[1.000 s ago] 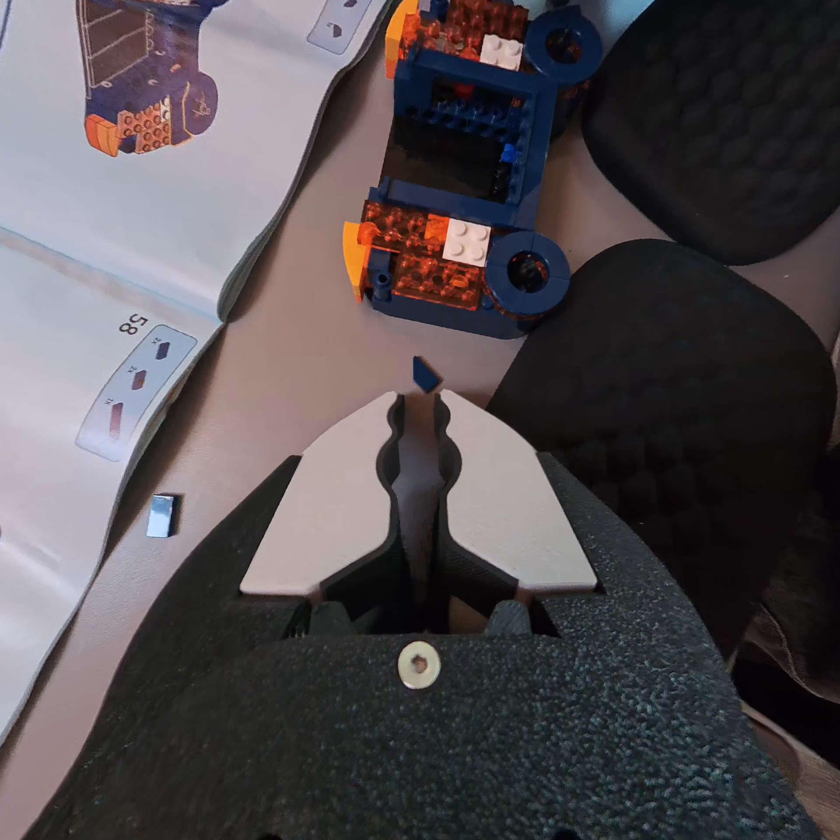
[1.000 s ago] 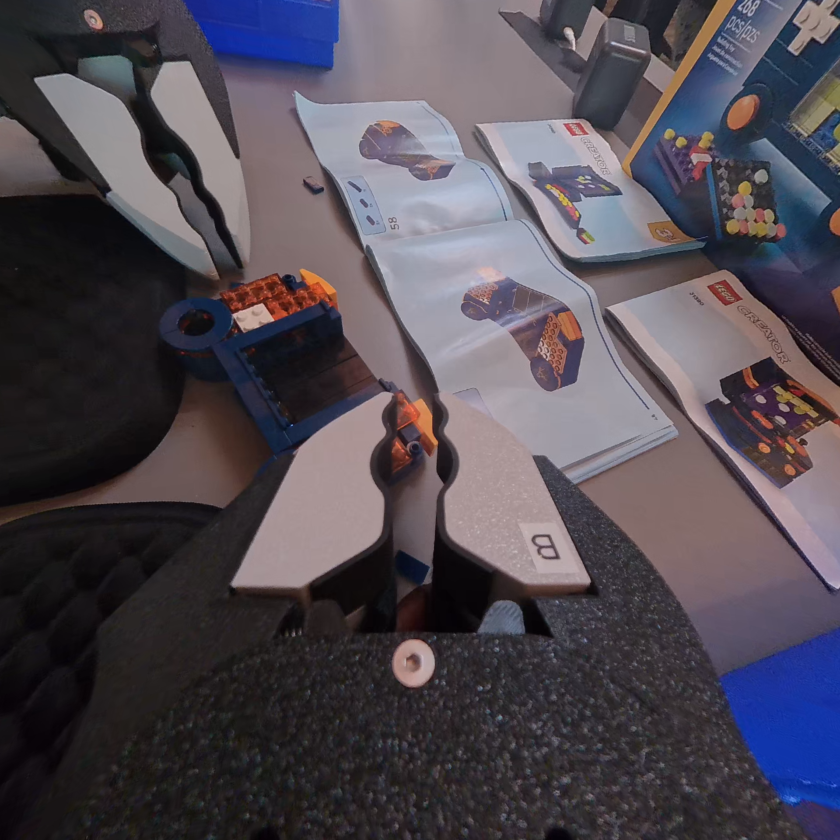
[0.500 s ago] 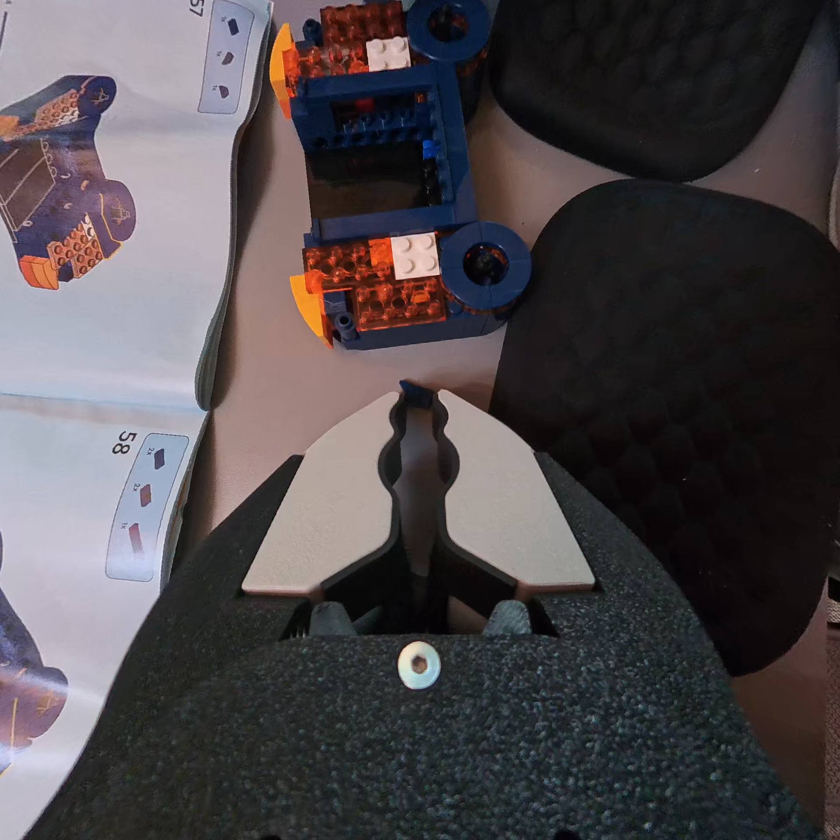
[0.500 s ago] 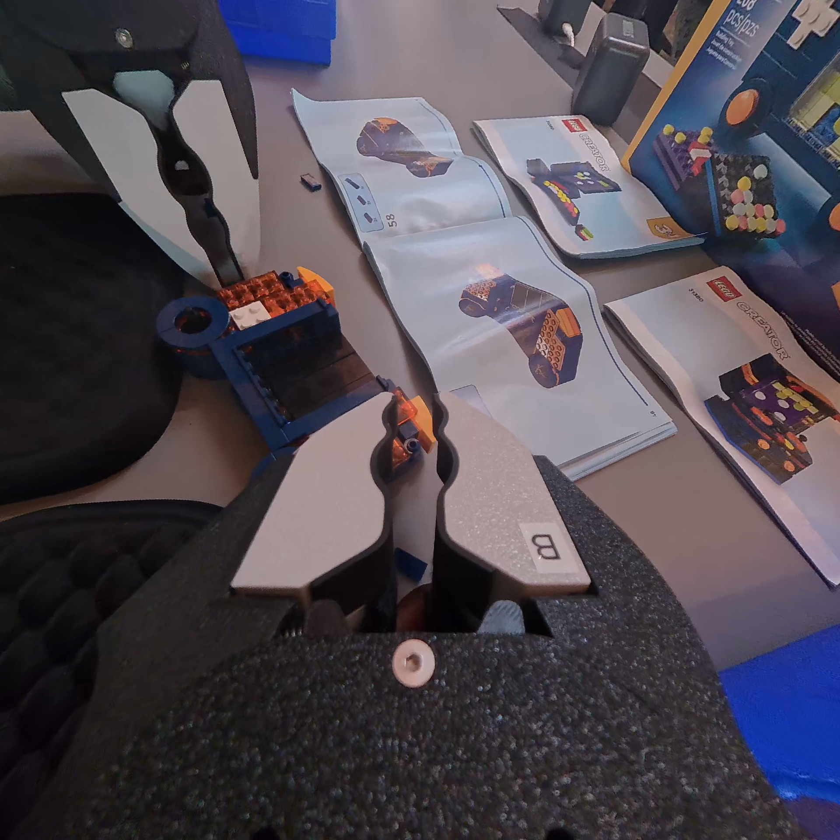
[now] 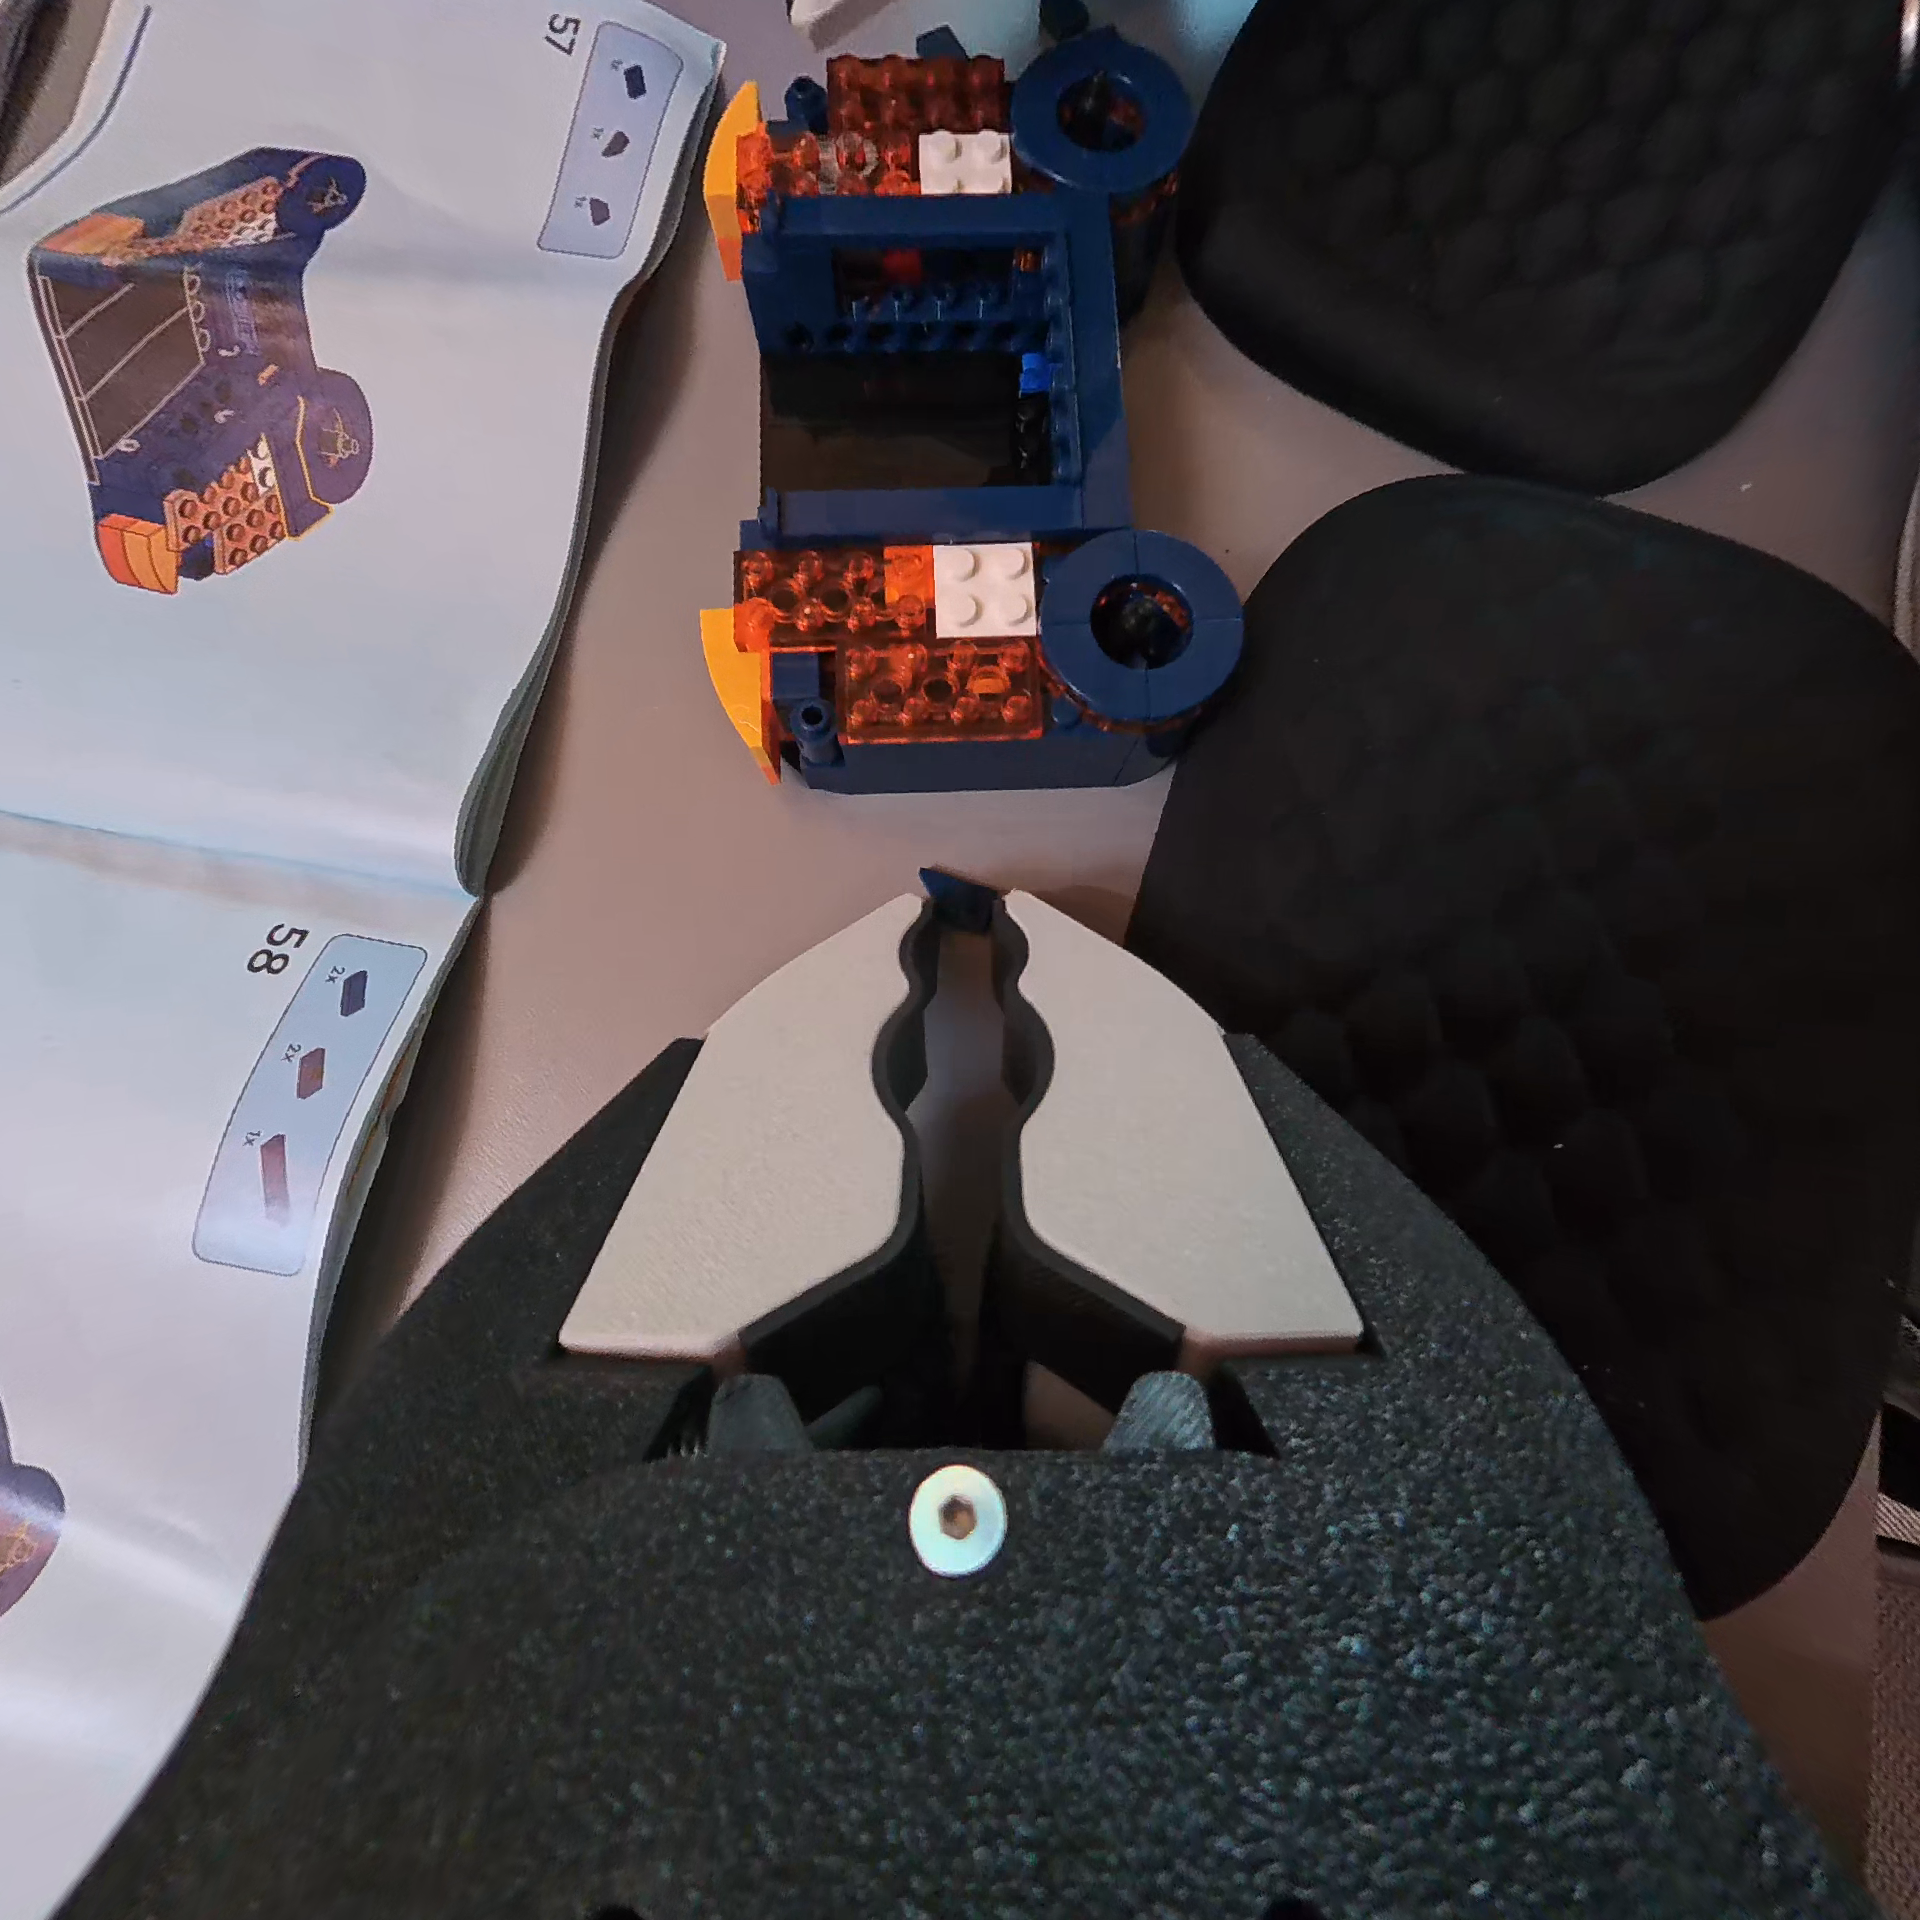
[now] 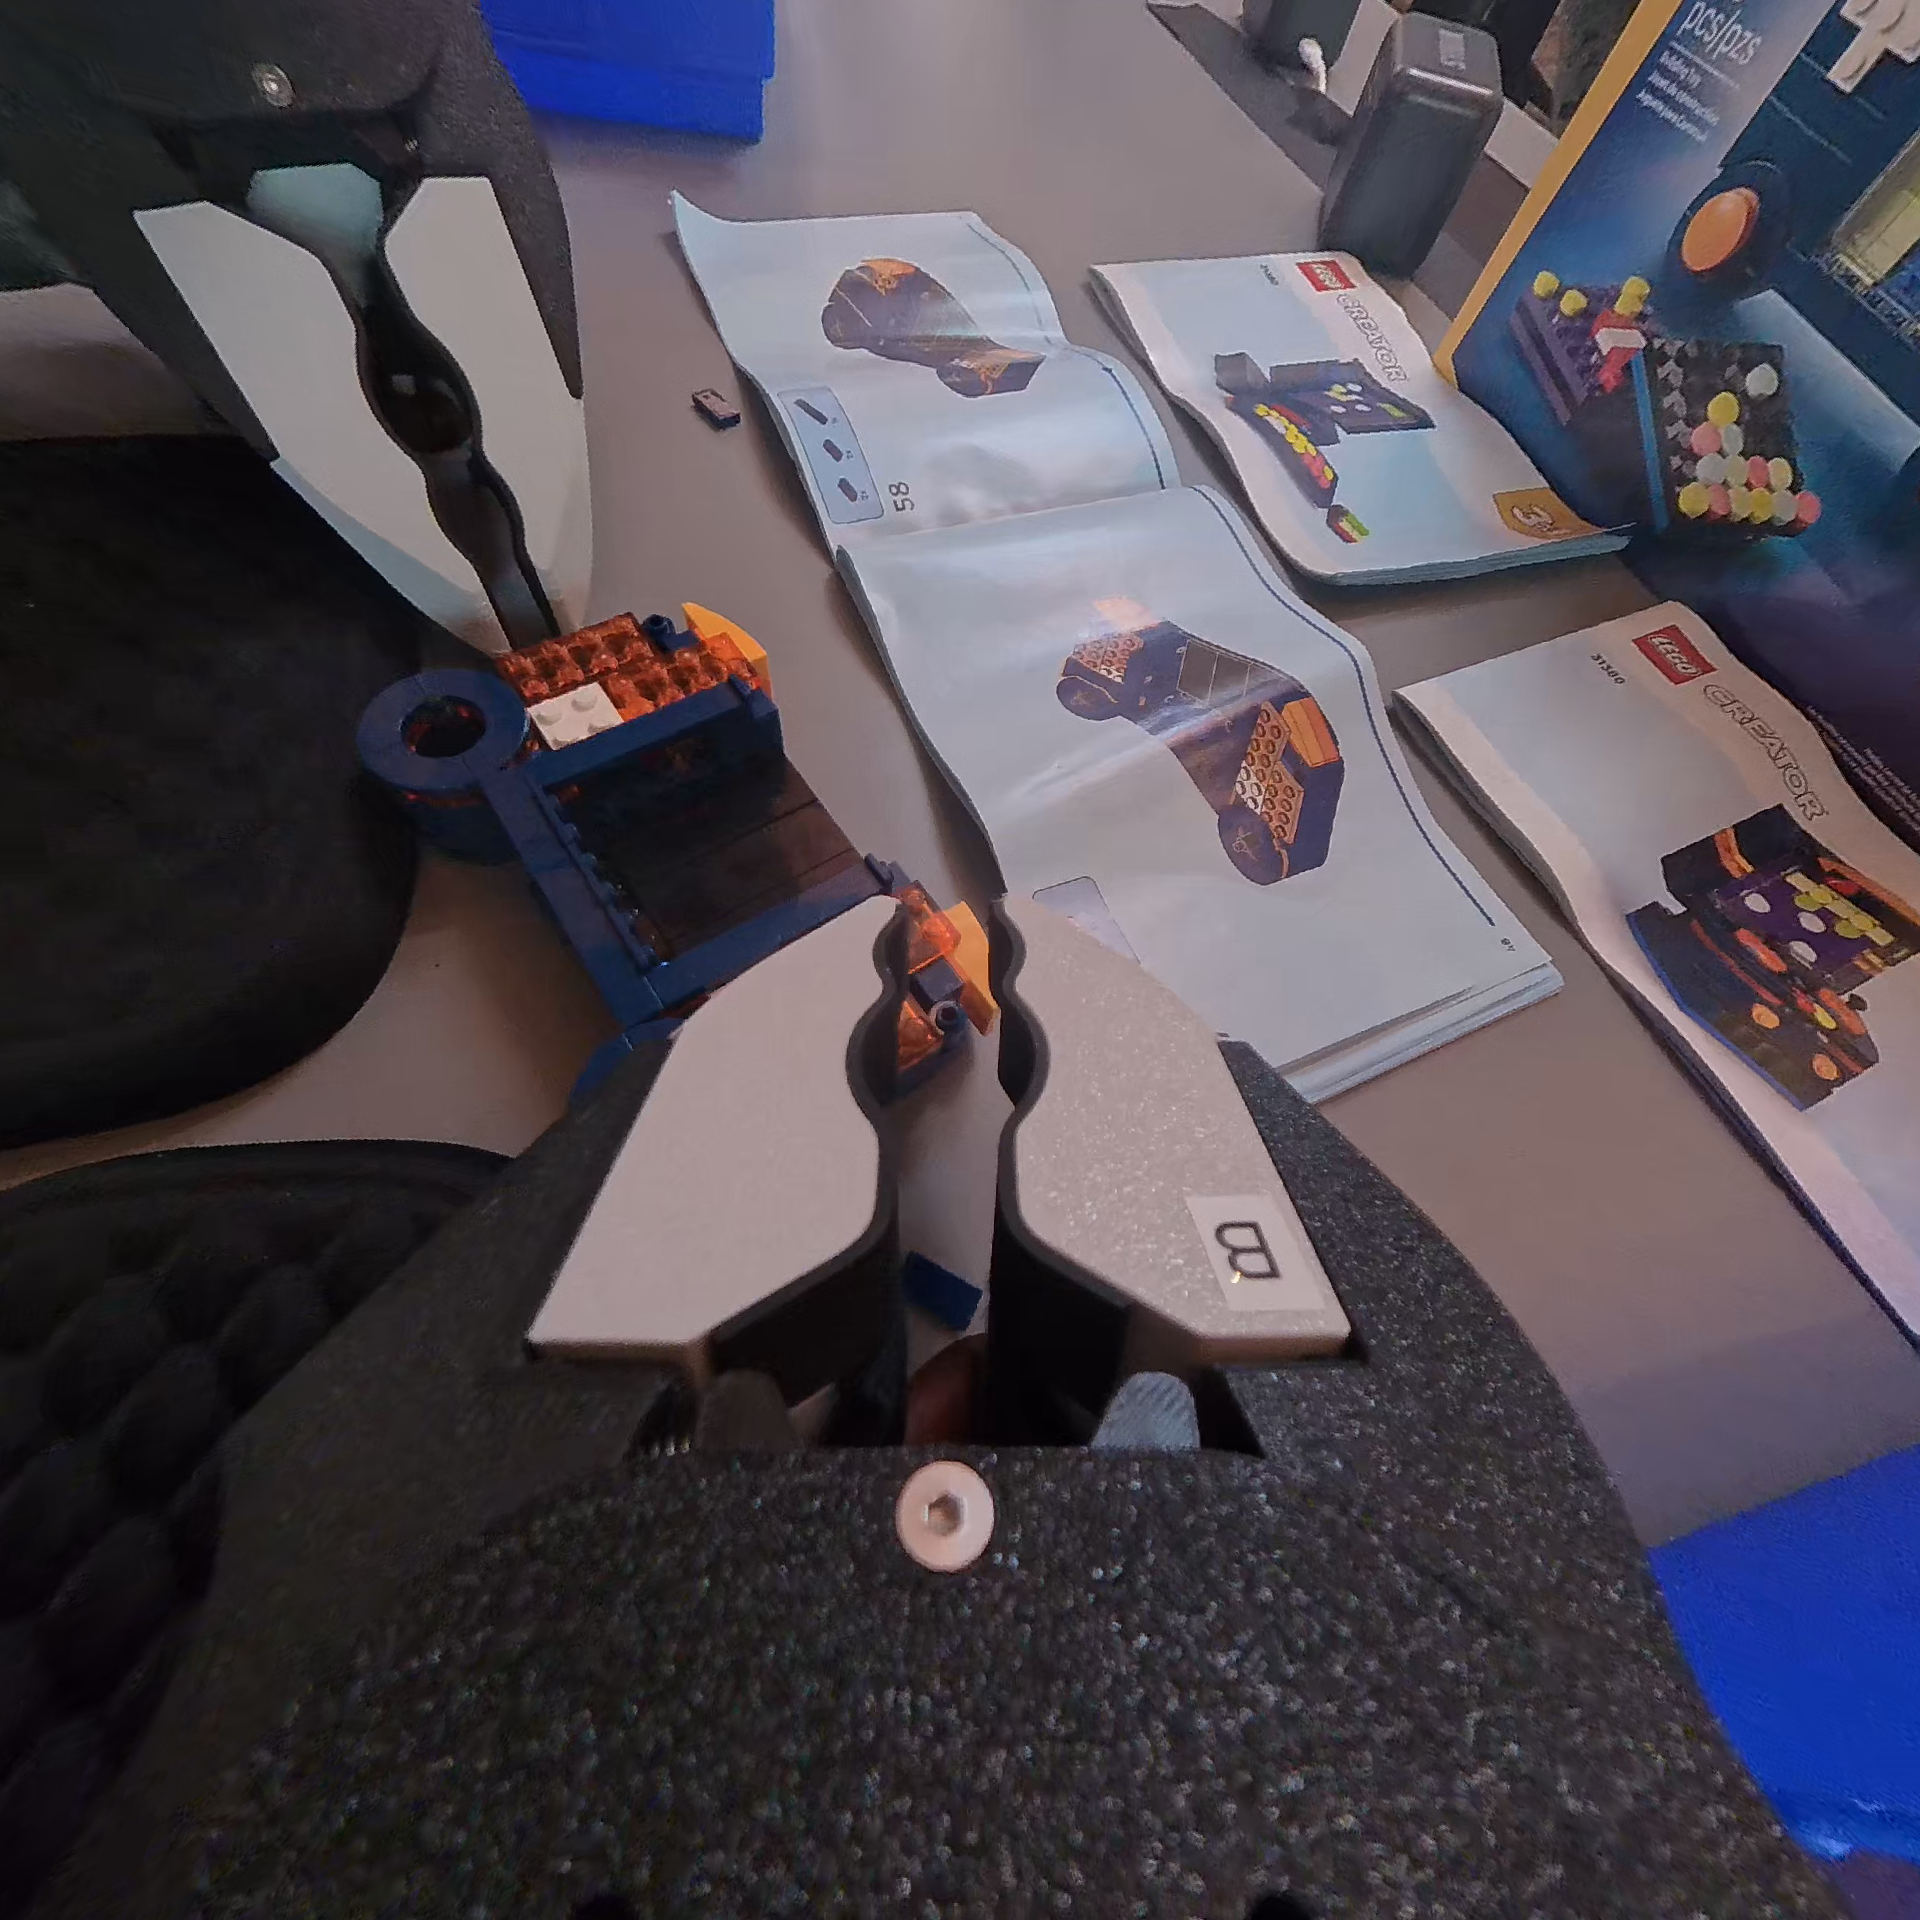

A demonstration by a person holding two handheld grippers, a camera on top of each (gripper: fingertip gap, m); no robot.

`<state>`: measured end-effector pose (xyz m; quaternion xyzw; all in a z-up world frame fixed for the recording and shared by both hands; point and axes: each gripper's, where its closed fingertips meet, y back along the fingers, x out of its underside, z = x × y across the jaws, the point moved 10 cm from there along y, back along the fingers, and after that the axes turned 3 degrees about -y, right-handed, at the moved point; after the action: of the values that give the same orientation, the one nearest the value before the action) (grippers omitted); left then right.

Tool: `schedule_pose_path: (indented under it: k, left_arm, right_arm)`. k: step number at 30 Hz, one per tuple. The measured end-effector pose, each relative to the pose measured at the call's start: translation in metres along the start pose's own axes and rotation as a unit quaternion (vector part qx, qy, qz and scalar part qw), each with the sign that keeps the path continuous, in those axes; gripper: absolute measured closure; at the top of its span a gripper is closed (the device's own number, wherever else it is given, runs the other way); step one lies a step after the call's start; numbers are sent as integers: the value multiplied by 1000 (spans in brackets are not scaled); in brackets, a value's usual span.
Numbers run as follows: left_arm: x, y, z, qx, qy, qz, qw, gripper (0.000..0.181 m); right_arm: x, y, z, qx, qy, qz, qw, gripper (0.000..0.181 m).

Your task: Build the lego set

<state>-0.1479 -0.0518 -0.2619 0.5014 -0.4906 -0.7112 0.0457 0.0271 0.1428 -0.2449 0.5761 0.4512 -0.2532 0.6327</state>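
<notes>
Left gripper: fingers drawn nearly together, pinching a small dark-blue piece at the very tips. Tips sit just short of the near end of the half-built model, not touching it as far as the left wrist view shows. From the right wrist view, tips come down right at the orange studded patch; contact not certain.

Right gripper: fingers set apart with a narrow gap, nothing pinched. Poised over the model's other end, whose orange corner shows through the gap. Whether the fingers press on the model: cannot tell. Small blue bit lying on the table beneath this gripper, loose.

Model: dark-blue frame around a dark well, transparent-orange studded plates and a white plate at each end, a blue ring at two corners. Stands on the grey table, between the open instruction booklet and two black pads.

Farther out: loose dark piece by the booklet's far page, two closed booklets, set box at the edge.

Step in hand, judged: carrying the blue piece to its seat on the near end. Next move likely calls for aligning it over open studs and pressing down, with the right gripper bracing the model against sliding.
</notes>
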Motion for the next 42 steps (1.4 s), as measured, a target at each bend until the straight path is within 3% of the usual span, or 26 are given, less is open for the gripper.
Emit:
schedule_pose_path:
  k: [20,27,33,38,42]
  left_arm:
    - [-1,2,-3,-20,6,-14,1000,172]
    - [2,2,-1,11,1,6,1000,171]
    - [-2,7,1,10,35,23,999,159]
    - [-9,7,-2,-30,101,23,994,164]
    - [-11,1,-4,-27,85,53,995,170]
  right_arm:
    - [0,0,0,0,0,1,1000,168]
    - [1,0,0,-1,-1,3,1000,168]
    - [1,0,-1,1,-2,3,1000,168]
    - [1,0,-1,0,-1,4,1000,168]
    - [1,1,-1,1,1,4,1000,168]
